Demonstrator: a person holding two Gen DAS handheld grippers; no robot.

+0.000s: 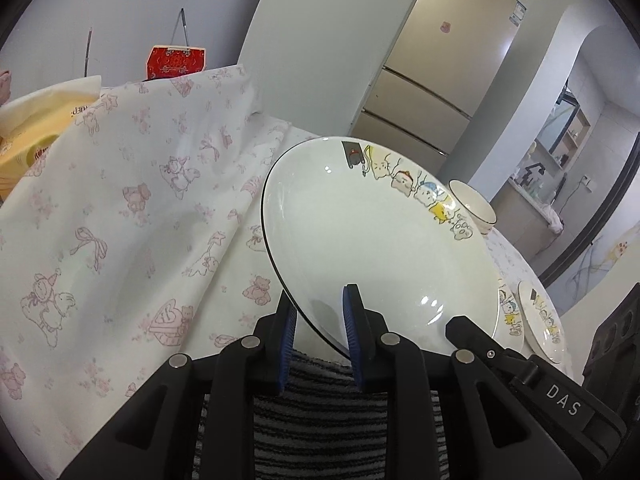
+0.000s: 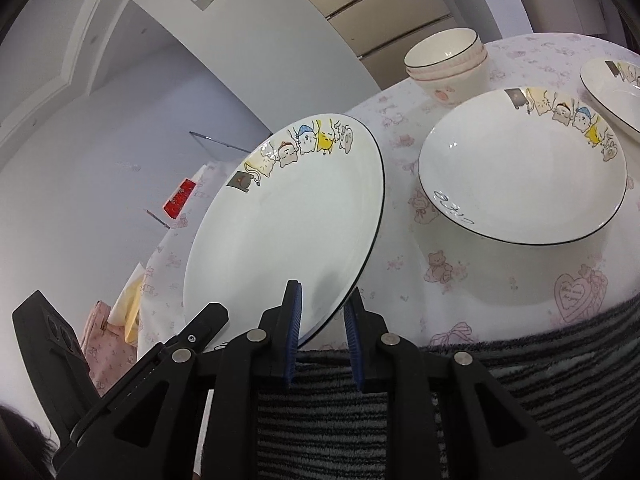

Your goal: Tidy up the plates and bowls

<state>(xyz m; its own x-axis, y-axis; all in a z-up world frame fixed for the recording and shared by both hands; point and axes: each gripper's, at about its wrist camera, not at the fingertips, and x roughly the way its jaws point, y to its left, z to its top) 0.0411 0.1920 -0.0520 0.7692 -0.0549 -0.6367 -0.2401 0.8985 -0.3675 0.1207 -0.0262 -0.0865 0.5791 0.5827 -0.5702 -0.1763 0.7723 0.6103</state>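
A large plate point(image 1: 380, 236) with cartoon animals along its rim is held clear of the table point(image 2: 500, 280), tilted, by both tongs at once. The left gripper point(image 1: 320, 320) is closed narrowly on the near rim, one blue pad above the plate and one beneath; the right gripper point(image 2: 320, 312) is clamped on the same near rim just beside it. On the flowered cloth, toward the table's right side, a second plate point(image 2: 520, 168) of the same pattern lies flat, a third plate point(image 2: 612, 88) is cut off at the right edge of the view, and stacked bowls point(image 2: 448, 60) stand near the far edge.

The step in hand is judged to be carrying the lifted plate over to the flat one for stacking. Both grips sit on one short stretch of rim, so the far side hangs unsupported; the two hands are best moved together, without twisting against each other. The plate should be levelled before it is lowered, centred over the plate below, and released only once it is resting there.
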